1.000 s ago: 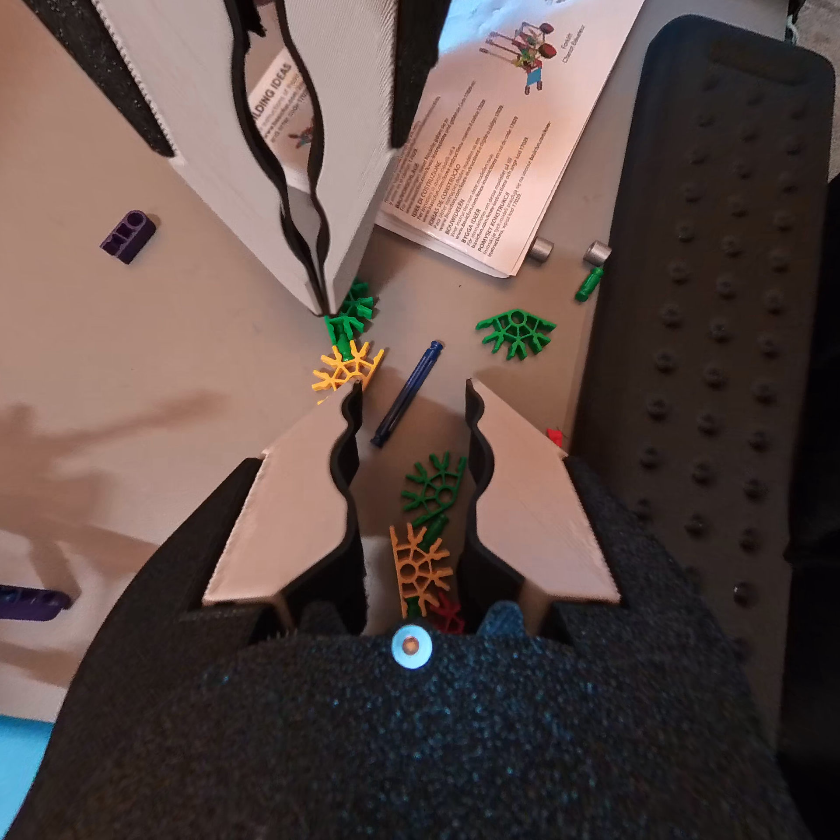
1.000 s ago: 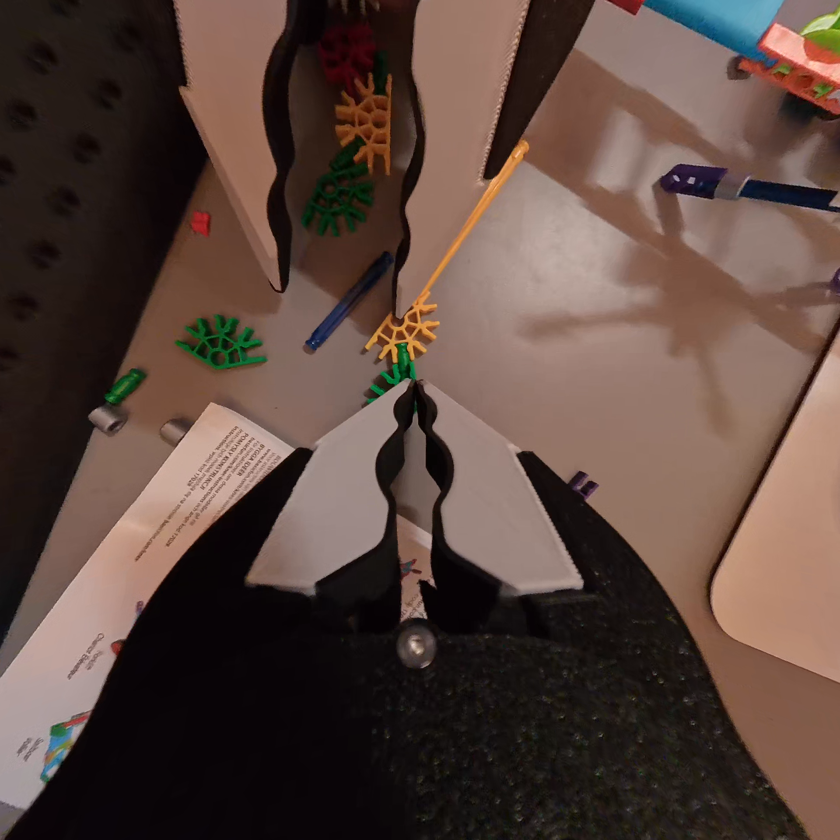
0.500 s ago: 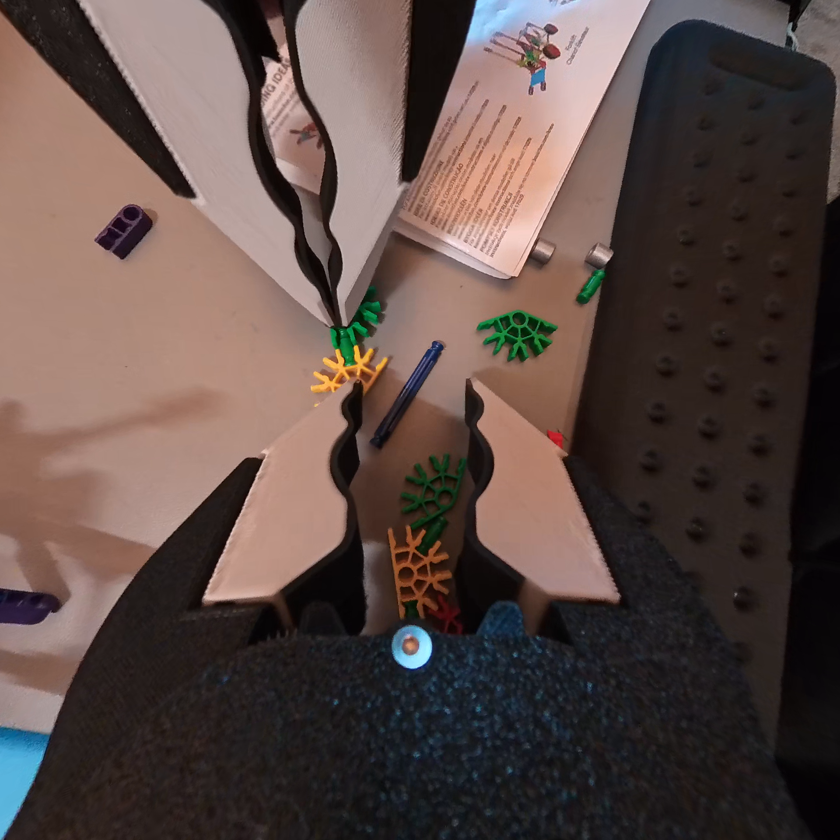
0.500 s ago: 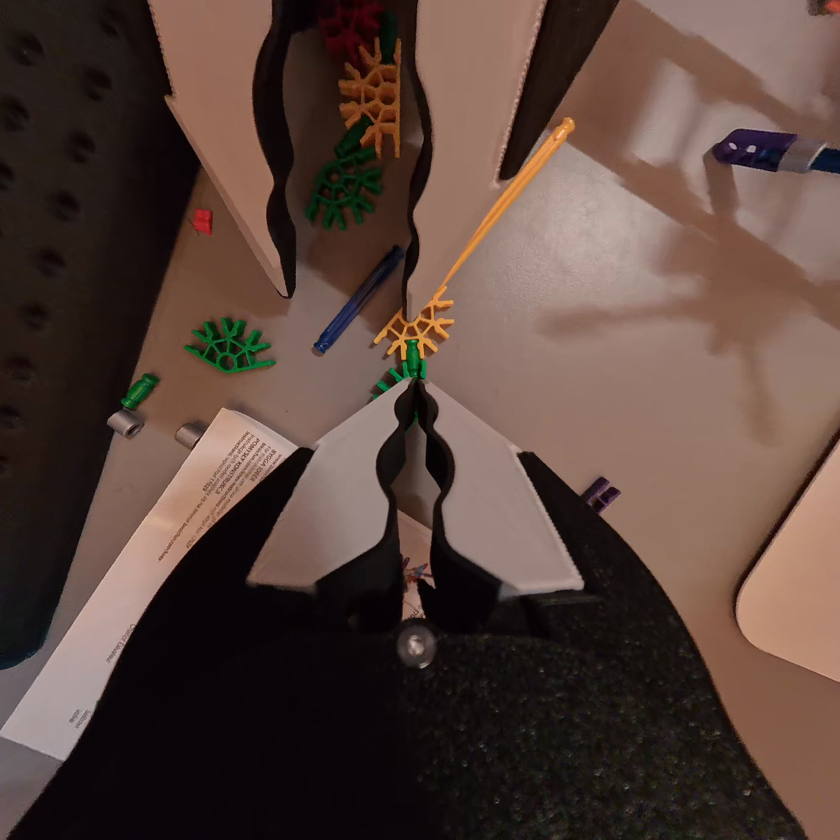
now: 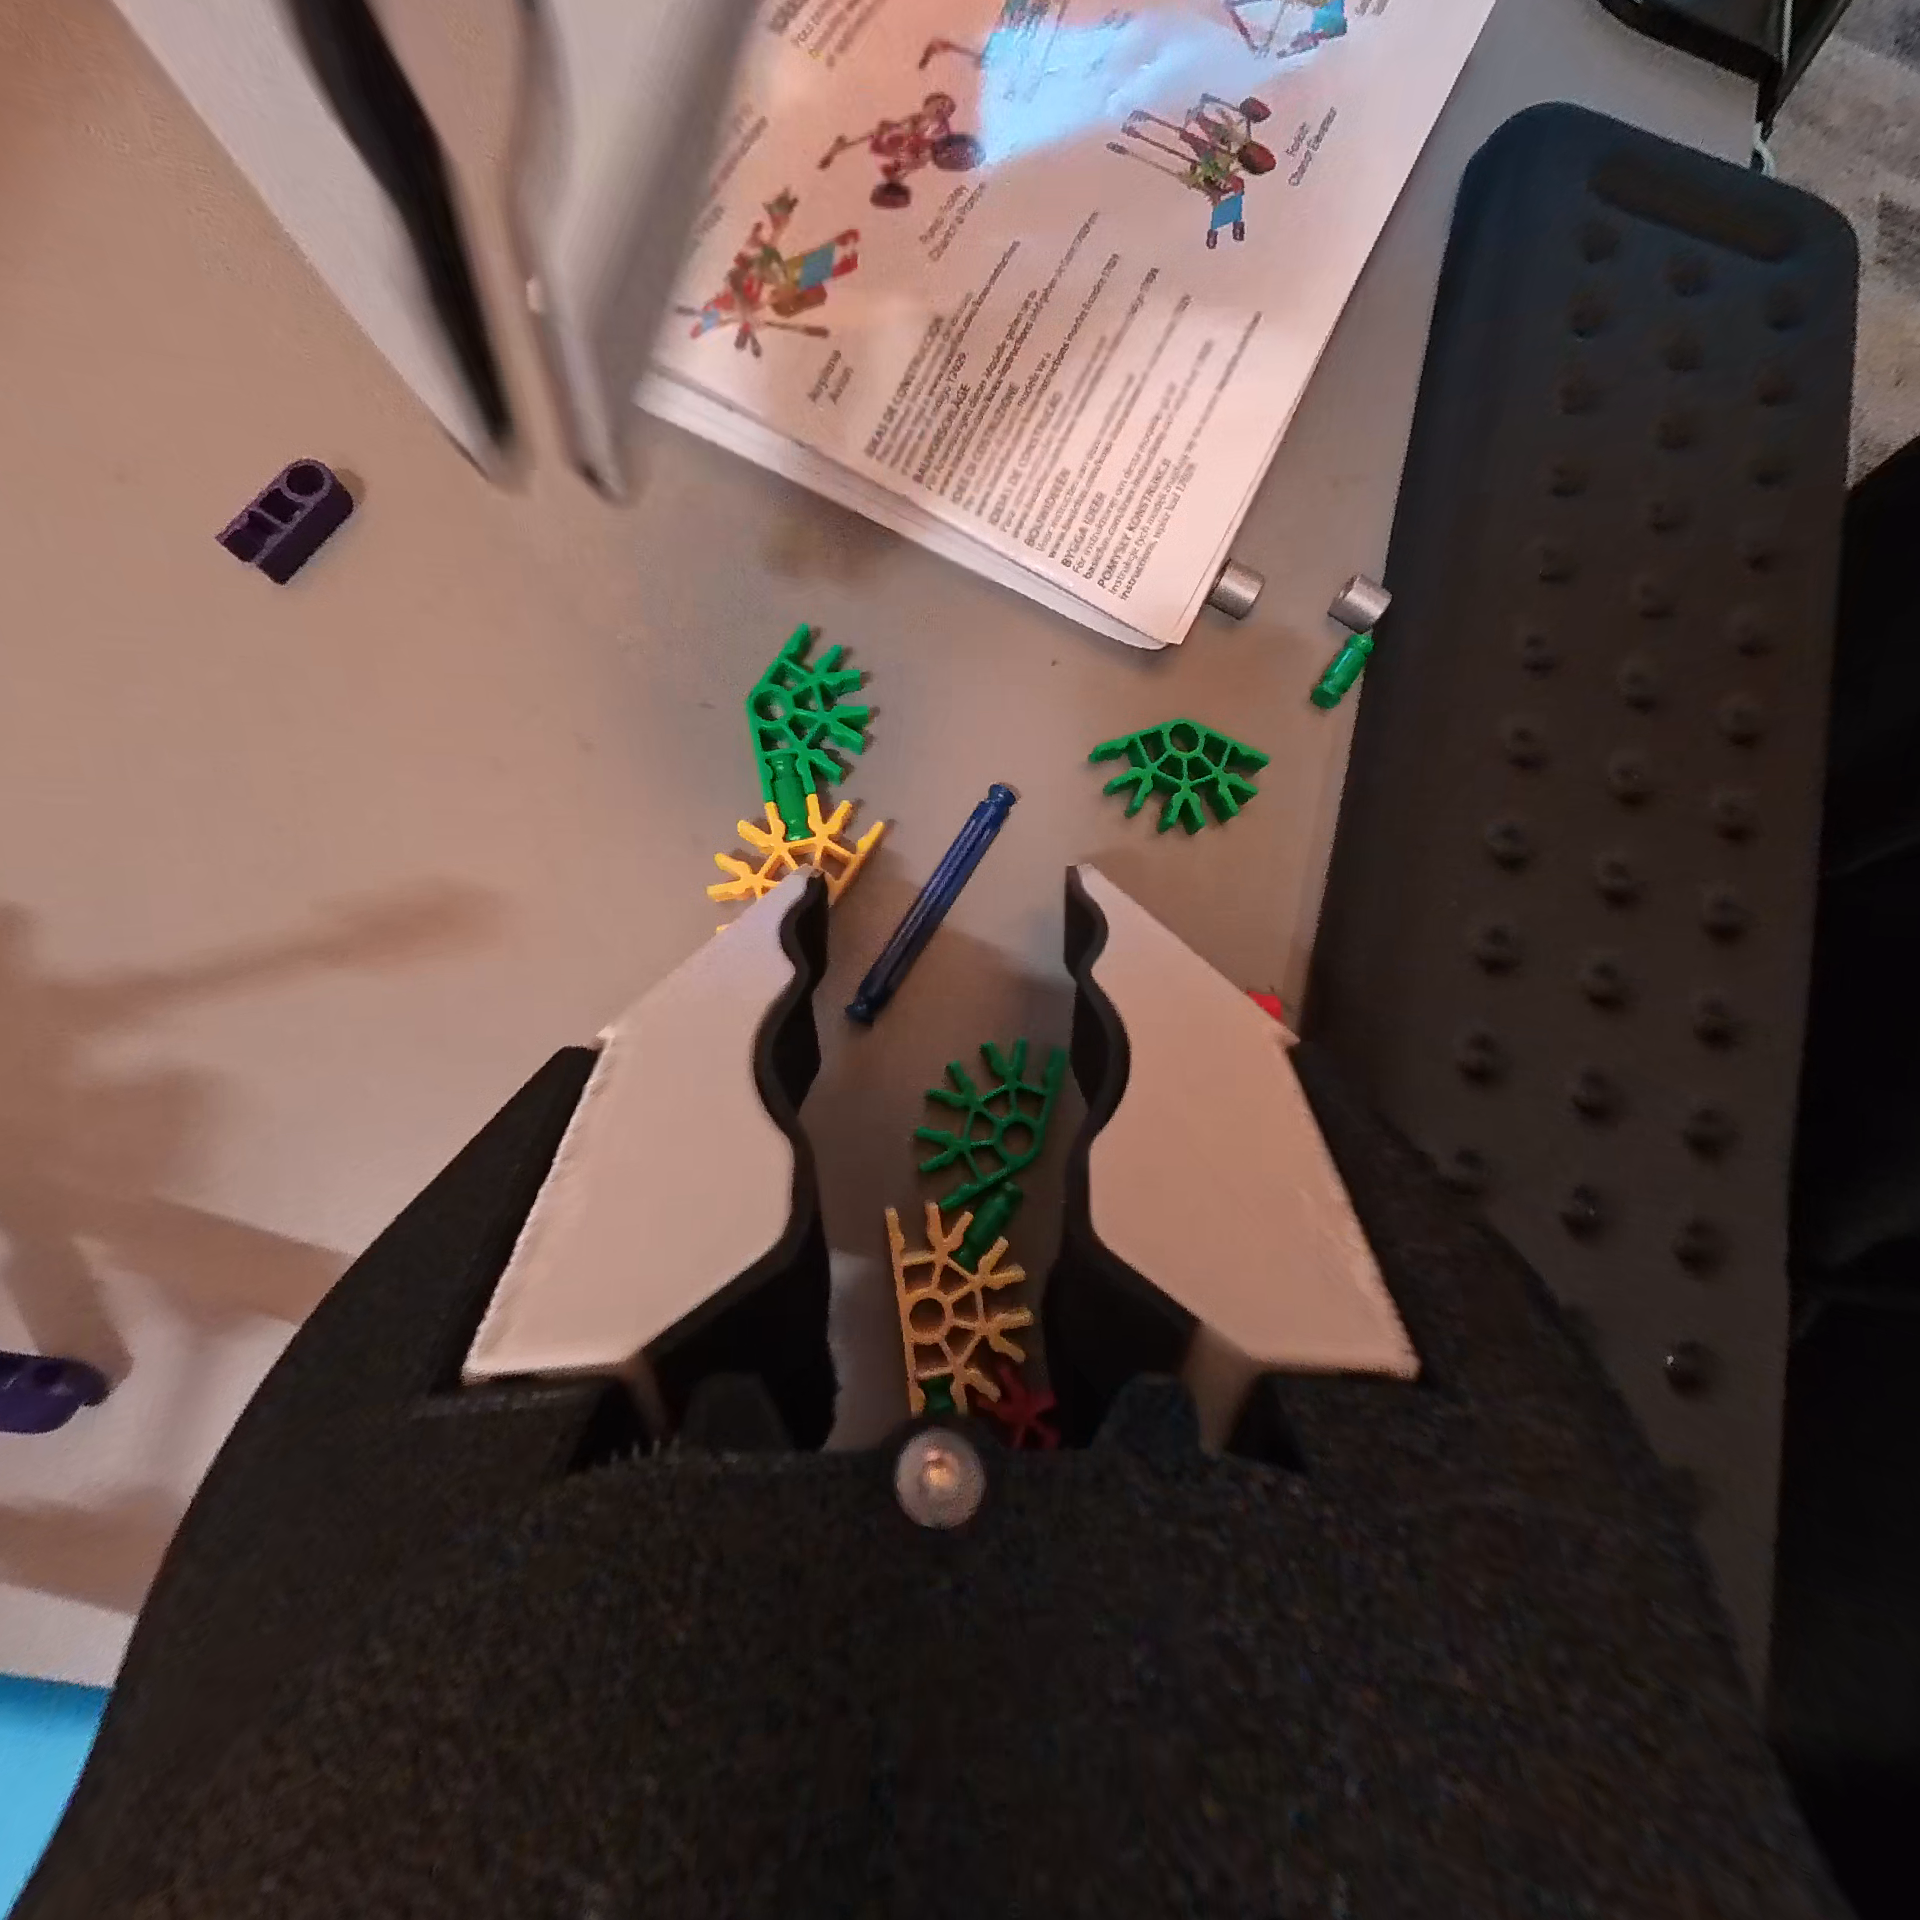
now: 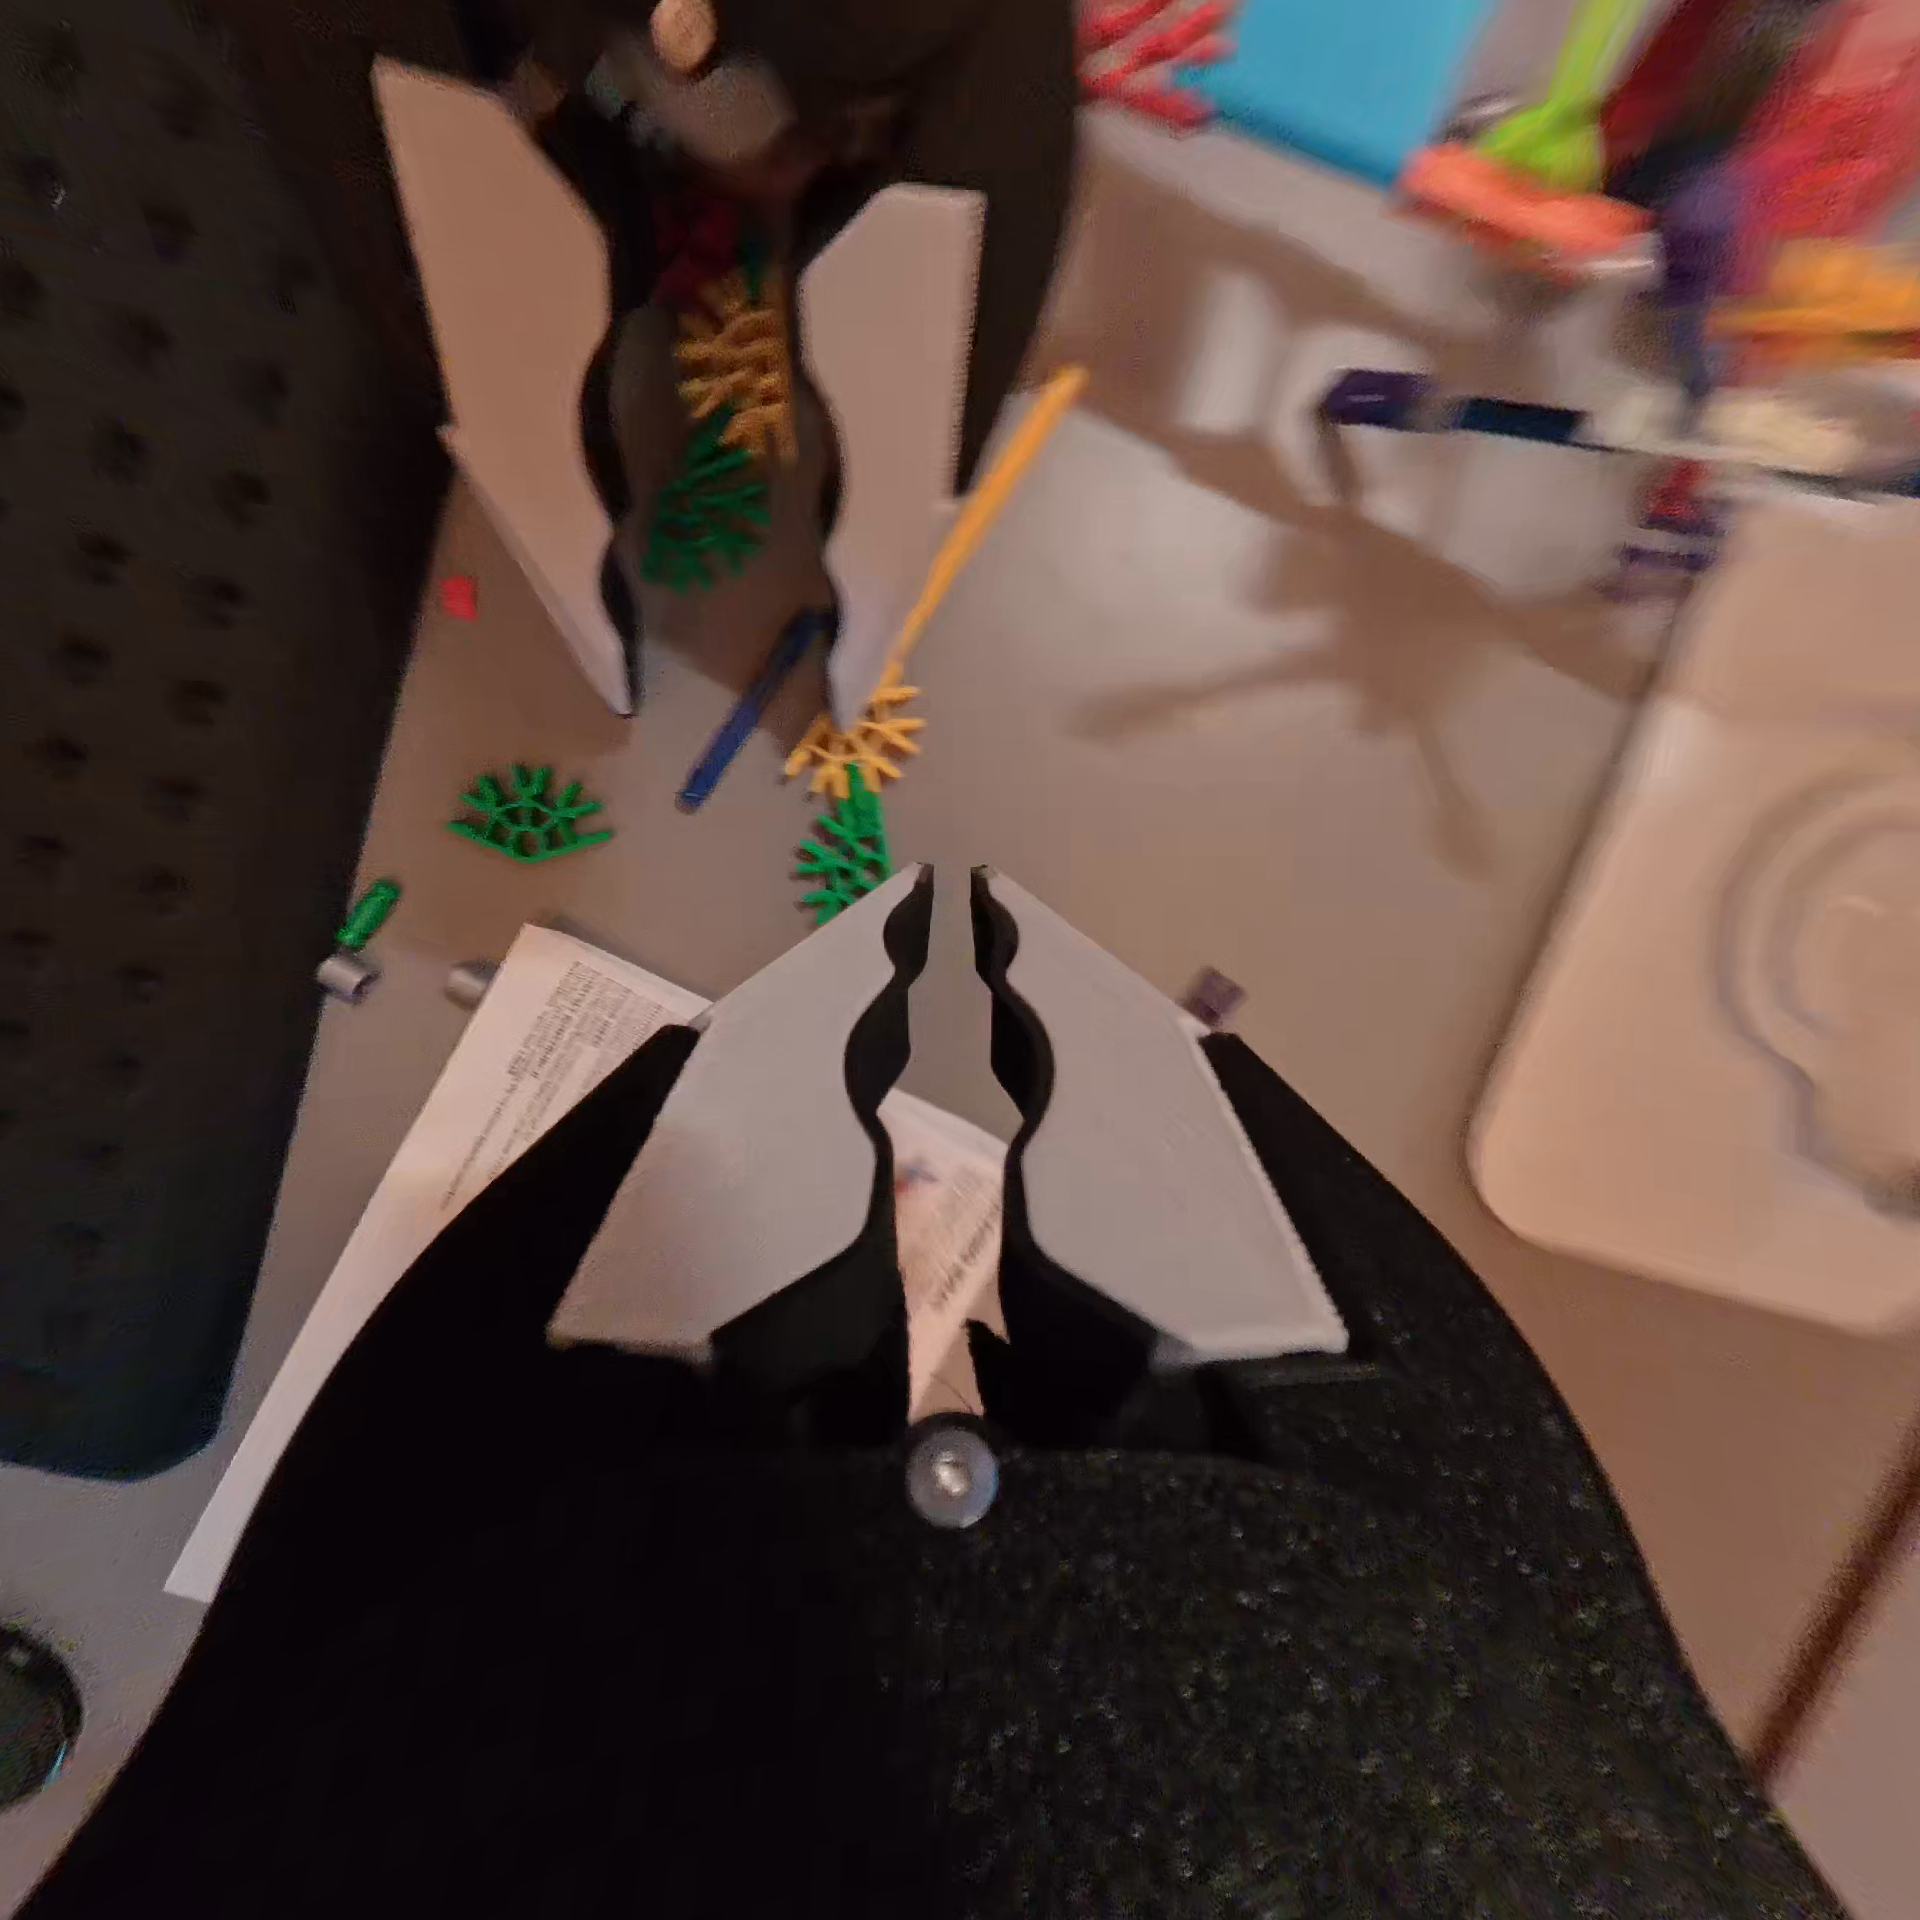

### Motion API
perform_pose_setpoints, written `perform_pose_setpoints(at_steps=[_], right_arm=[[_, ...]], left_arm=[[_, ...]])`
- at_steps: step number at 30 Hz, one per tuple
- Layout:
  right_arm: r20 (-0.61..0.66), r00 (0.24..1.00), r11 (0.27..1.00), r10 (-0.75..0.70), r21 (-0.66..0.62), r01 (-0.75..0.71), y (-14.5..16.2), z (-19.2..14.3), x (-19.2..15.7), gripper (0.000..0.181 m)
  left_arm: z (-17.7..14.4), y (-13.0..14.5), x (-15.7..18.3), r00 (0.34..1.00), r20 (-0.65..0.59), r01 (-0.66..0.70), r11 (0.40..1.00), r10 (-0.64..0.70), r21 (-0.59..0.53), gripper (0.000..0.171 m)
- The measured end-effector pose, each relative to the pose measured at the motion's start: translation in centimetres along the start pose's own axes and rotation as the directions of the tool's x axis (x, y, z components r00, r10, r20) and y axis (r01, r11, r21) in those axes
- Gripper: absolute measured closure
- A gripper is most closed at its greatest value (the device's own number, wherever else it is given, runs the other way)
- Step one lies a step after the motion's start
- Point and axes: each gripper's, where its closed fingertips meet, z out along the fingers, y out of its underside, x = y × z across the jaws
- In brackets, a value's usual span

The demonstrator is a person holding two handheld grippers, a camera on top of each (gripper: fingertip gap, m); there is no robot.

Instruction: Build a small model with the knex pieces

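My left gripper (image 5: 945, 894) is open and low over the table. A chain of green connector (image 5: 992, 1117), yellow connector (image 5: 951, 1314) and small red piece (image 5: 1023, 1403) lies between its fingers, ungripped. Its left fingertip touches a second yellow connector (image 5: 795, 852), which is joined to a green connector (image 5: 805, 717) and a yellow rod (image 6: 987, 520). A blue rod (image 5: 930, 899) lies by the fingertips. My right gripper (image 6: 951, 878) is slightly open and empty, just short of that green connector (image 6: 847, 857). It appears blurred in the left wrist view (image 5: 499, 312).
An instruction booklet (image 5: 1039, 312) lies beyond the parts. A black studded mat (image 5: 1621, 727) borders them. A loose green connector (image 5: 1179, 769), two grey spacers (image 5: 1236, 592), a short green rod (image 5: 1340, 670) and a purple block (image 5: 286, 516) lie around. A white tray (image 6: 1714, 987) and blurred coloured toys (image 6: 1558, 156) show. The tips of one gripper are about 8 centimeters away from the tips of the other. The purple block (image 5: 286, 516) is about 9 centimeters from my right fingertips.
My right gripper has let go of the green connector, opened a little and drawn back and up from it. The left gripper has stayed in place.
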Motion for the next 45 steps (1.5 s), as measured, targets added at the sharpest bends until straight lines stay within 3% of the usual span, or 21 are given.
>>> perform_pose_setpoints(at_steps=[3,6,9,14,17,20,29,45], right_arm=[[-0.232,0.957,0.983,0.177,0.084,-0.162,0.9,-5.2,3.3,0.174],[-0.385,0.838,0.919,0.387,0.230,-0.319,2.9,-9.2,4.6,0.175],[-0.463,0.731,0.863,0.502,0.329,-0.384,5.2,-10.6,4.2,0.175],[-0.494,0.577,0.755,0.651,0.505,-0.419,8.5,-11.2,3.8,0.175],[-0.435,0.551,0.678,0.713,0.629,-0.380,8.8,-11.7,3.8,0.175],[-0.458,0.554,0.687,0.695,0.651,-0.323,9.2,-11.5,4.1,0.175],[-0.434,0.472,0.602,0.767,0.742,-0.295,11.5,-12.0,5.2,0.175],[-0.423,0.415,0.561,0.805,0.769,-0.305,13.5,-12.1,4.8,0.175]], left_arm=[[-0.2,-0.5,-0.2,1.000,0.018,-0.014,1.000,0.014,0.023,0.124],[-1.0,-1.8,-0.2,1.000,0.021,-0.010,0.995,0.008,0.098,0.123],[-1.5,-2.1,-1.0,0.998,0.065,0.002,0.993,-0.010,0.118,0.121],[-0.7,-0.6,-1.6,0.995,0.085,0.039,0.997,-0.044,0.060,0.120],[-0.4,-0.1,-2.1,0.993,0.114,0.031,0.999,-0.033,0.027,0.120],[-0.1,0.2,-2.2,0.993,0.105,0.047,0.999,-0.049,0.018,0.120],[0.0,0.2,-2.6,0.990,0.120,0.066,0.997,-0.070,0.033,0.127],[0.5,-0.1,-2.8,0.985,0.171,0.008,0.999,-0.015,0.044,0.133]])
